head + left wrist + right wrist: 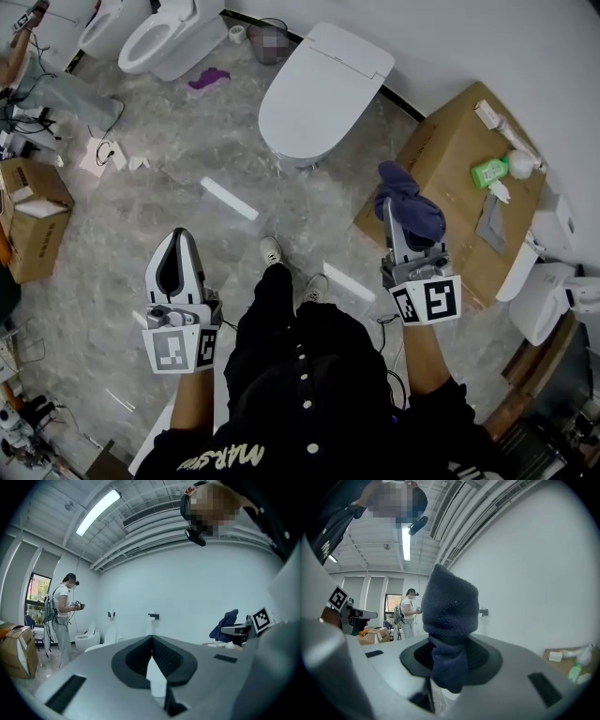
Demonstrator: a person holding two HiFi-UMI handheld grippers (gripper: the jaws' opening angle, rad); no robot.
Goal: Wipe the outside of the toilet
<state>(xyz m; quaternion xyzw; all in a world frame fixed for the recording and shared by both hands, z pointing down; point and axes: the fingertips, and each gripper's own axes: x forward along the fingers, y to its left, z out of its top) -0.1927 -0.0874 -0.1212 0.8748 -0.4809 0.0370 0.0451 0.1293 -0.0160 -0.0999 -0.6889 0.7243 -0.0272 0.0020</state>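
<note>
The white toilet (323,89) stands against the wall ahead, its lid down. My right gripper (394,214) is raised in front of it, to the right, shut on a dark blue cloth (409,201). In the right gripper view the cloth (450,620) bunches up above the jaws and hides their tips. My left gripper (177,236) is held low at the left, over the floor and well short of the toilet. Its jaws meet at the tip with nothing between them (151,638). From the left gripper view I also see the cloth (227,624) off to the right.
A cardboard box (450,202) with a green bottle (488,172) lies right of the toilet. Two more toilets (173,37), a purple rag (208,79) and a bin (271,39) are at the back left. Another box (33,220) sits far left. A second person (63,616) stands across the room.
</note>
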